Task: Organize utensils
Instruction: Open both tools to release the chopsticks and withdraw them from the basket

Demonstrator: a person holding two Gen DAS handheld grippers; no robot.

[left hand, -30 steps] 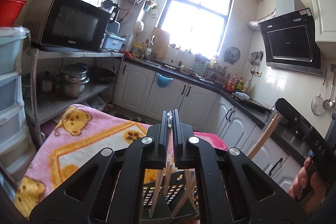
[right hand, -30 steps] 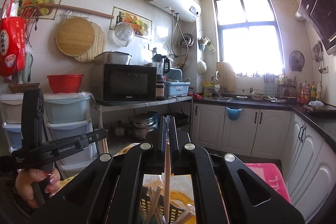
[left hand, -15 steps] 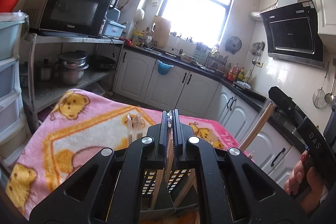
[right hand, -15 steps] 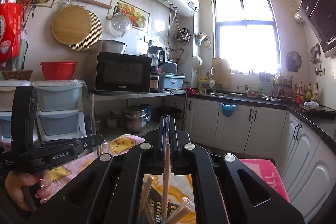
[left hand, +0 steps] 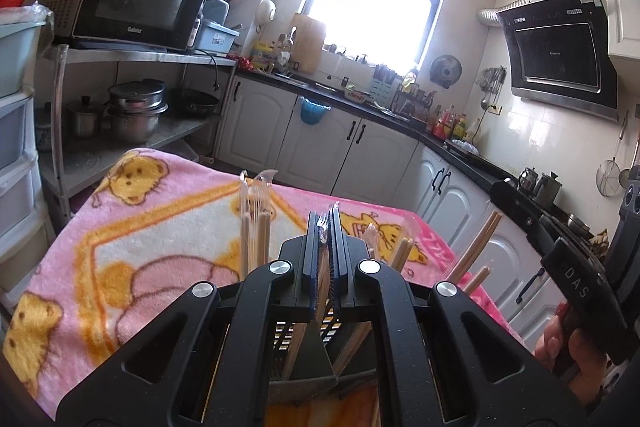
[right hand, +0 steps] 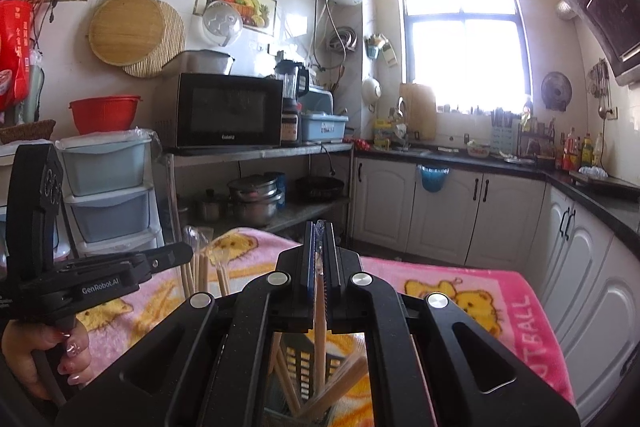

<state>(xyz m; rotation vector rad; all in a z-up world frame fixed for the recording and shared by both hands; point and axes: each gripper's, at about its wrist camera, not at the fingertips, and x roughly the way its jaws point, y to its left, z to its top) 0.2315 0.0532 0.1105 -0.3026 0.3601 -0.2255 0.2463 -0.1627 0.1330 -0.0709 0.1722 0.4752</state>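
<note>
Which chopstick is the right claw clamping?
The upright chopstick between the right claw's pads, tip in the black basket; the others lean loose inside it.

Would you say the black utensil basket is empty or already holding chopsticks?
Holding some: several chopsticks stand inside the black basket.

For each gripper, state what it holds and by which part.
The left gripper and the right gripper each pinch wrapped chopsticks near their top end, lower ends down in the black slotted basket.
</note>
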